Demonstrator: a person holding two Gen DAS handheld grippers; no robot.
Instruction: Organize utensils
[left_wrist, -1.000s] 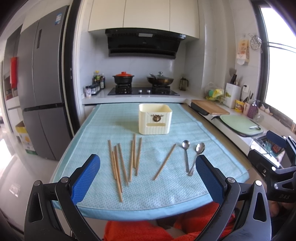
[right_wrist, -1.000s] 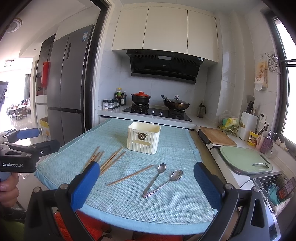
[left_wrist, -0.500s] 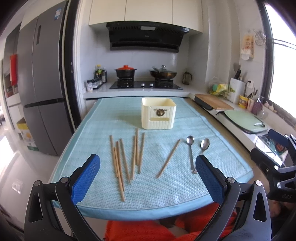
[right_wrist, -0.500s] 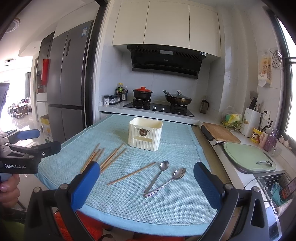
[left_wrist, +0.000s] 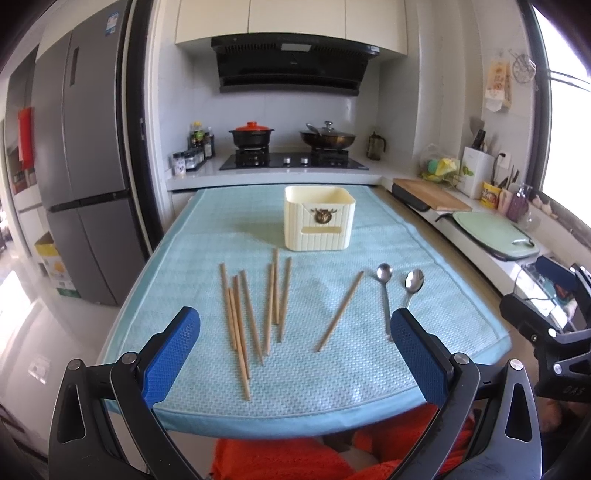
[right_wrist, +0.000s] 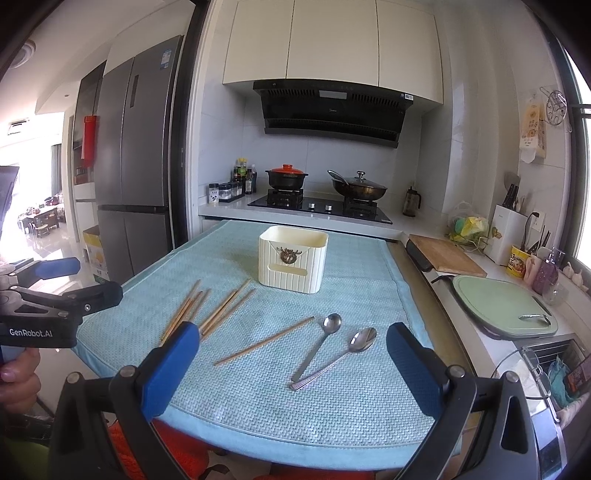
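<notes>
Several wooden chopsticks (left_wrist: 255, 314) (right_wrist: 207, 310) lie loose on a light blue mat (left_wrist: 332, 376) (right_wrist: 351, 398); one single chopstick (left_wrist: 340, 311) (right_wrist: 264, 341) lies apart to their right. Two metal spoons (left_wrist: 384, 295) (right_wrist: 321, 350) rest right of it. A cream ribbed utensil holder (left_wrist: 319, 218) (right_wrist: 293, 258) stands upright behind them. My left gripper (left_wrist: 295, 354) hangs open over the mat's near edge, empty. My right gripper (right_wrist: 291, 369) is open too, near the spoons' handles, holding nothing.
Behind the mat is a stove (left_wrist: 291, 160) with a red-lidded pot and a wok. A counter on the right carries a wooden board (left_wrist: 430, 194) and a green board (left_wrist: 495, 238). A grey fridge (left_wrist: 85, 177) stands left. Orange cloth (left_wrist: 280, 461) shows below the table edge.
Both views have tilted up and drawn slightly nearer the table. The utensils and holder lie where they were. Both grippers stayed open.
</notes>
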